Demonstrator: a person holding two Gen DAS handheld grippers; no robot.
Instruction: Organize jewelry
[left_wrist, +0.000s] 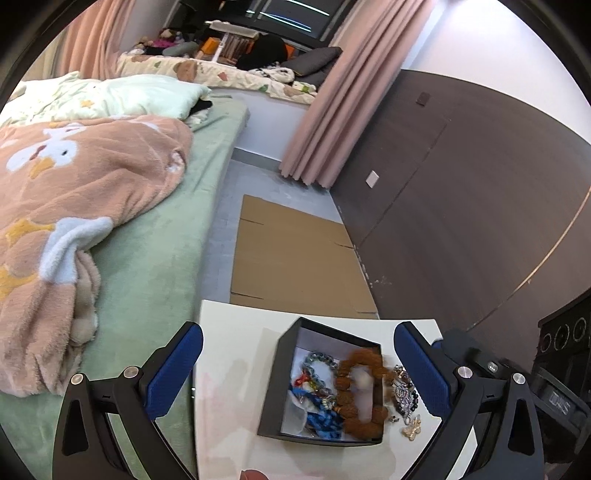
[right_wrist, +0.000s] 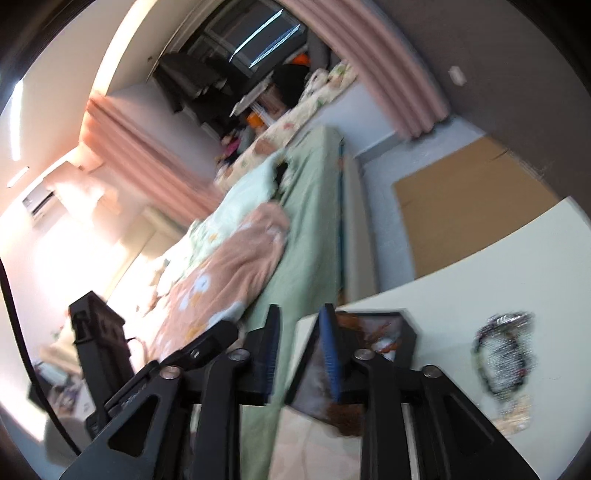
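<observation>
A black open box (left_wrist: 273, 387) stands on a small white table (left_wrist: 229, 369). Inside lie a brown bead bracelet (left_wrist: 360, 395), a silver chain (left_wrist: 317, 363) and blue and red pieces (left_wrist: 317, 415). More jewelry (left_wrist: 406, 398) lies on the table right of the box, with a gold charm (left_wrist: 413, 430). My left gripper (left_wrist: 299, 373) is open, its blue pads either side of the box, above it. In the blurred right wrist view my right gripper (right_wrist: 297, 354) is open and empty beside the box (right_wrist: 404, 338). A dark bead and crystal bracelet (right_wrist: 504, 360) lies to its right.
A bed with a green sheet (left_wrist: 159, 258) and a pink blanket (left_wrist: 74, 206) is left of the table. Flat cardboard (left_wrist: 291, 258) lies on the floor beyond it. A dark wood wall (left_wrist: 461, 206) and a black cabinet (left_wrist: 565, 354) stand on the right.
</observation>
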